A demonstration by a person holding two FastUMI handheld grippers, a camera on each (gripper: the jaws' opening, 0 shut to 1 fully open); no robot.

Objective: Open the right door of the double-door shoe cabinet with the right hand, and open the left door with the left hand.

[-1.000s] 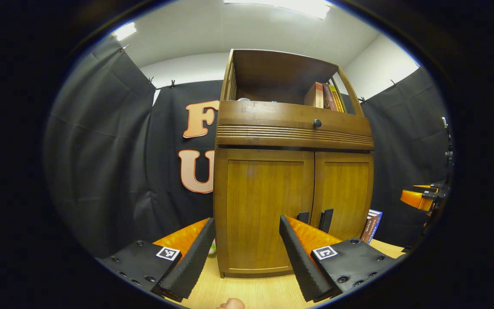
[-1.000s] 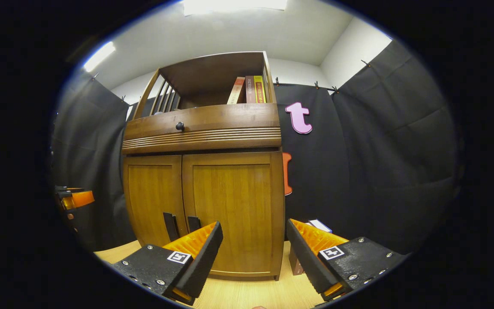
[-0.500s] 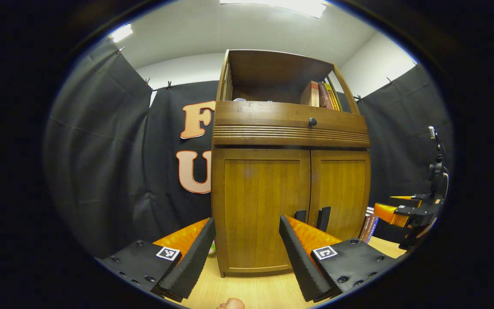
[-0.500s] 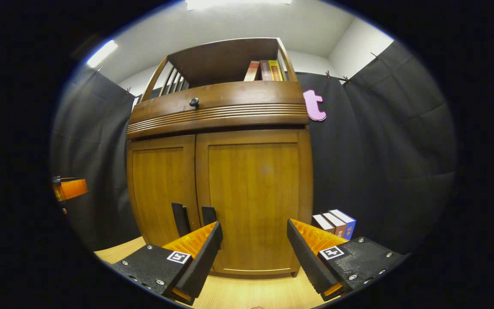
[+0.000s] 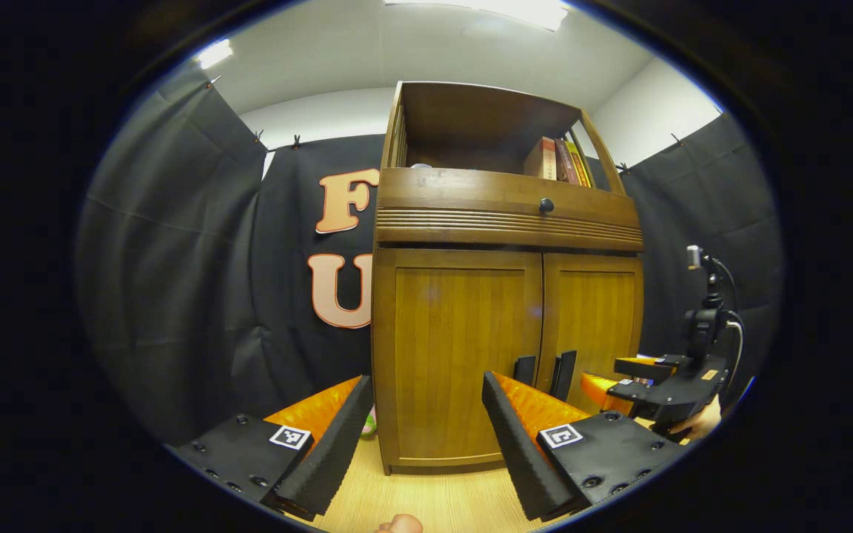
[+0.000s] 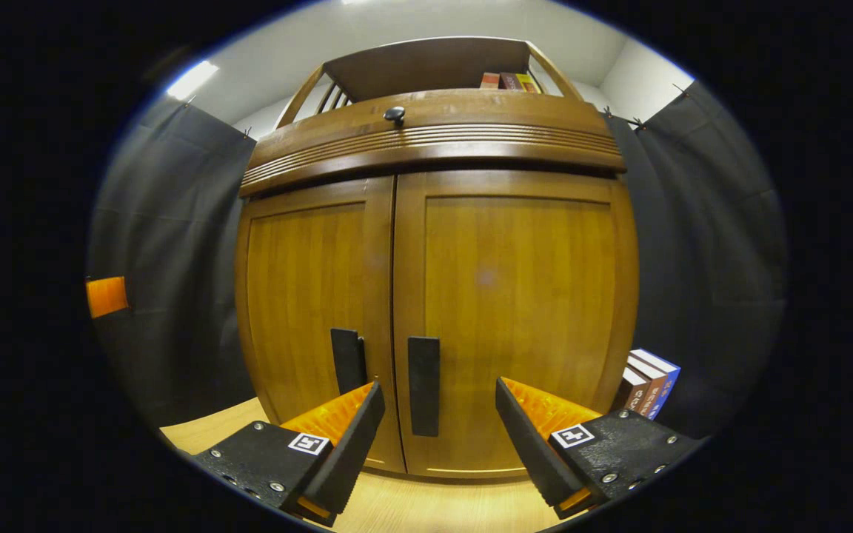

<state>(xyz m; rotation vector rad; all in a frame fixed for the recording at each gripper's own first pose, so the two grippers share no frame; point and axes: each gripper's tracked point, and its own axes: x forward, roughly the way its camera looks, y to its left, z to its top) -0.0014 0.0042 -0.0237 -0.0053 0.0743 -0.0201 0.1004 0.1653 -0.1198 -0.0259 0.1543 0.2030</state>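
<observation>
We found the shoe cabinet (image 6: 434,296) standing on the pale wooden table (image 6: 412,511), both doors shut and flush under the ribbed drawer front. The right door (image 6: 508,311) faced us squarely in the right gripper view, its dark upright handle (image 6: 423,385) just beside the centre seam, with the left door's handle (image 6: 348,360) close on the other side of that seam.

The right gripper (image 6: 437,429) was spread wide and held nothing; the right handle sat in the gap between its fingers, though not yet reached as far as we could judge. In the left gripper view the left gripper (image 5: 426,437) was also wide and empty, set farther back in front of the left door (image 5: 460,355).

We judged the step in hand to be the approach to the right handle. To do it well we thought the fingers should go straight in until they flanked the bar — one finger must slip between the two handles without catching the left one — then close firmly and pull along the door's arc, not straight back.

Some books (image 6: 649,381) stood beside the cabinet's right flank, near where the door would swing.
</observation>
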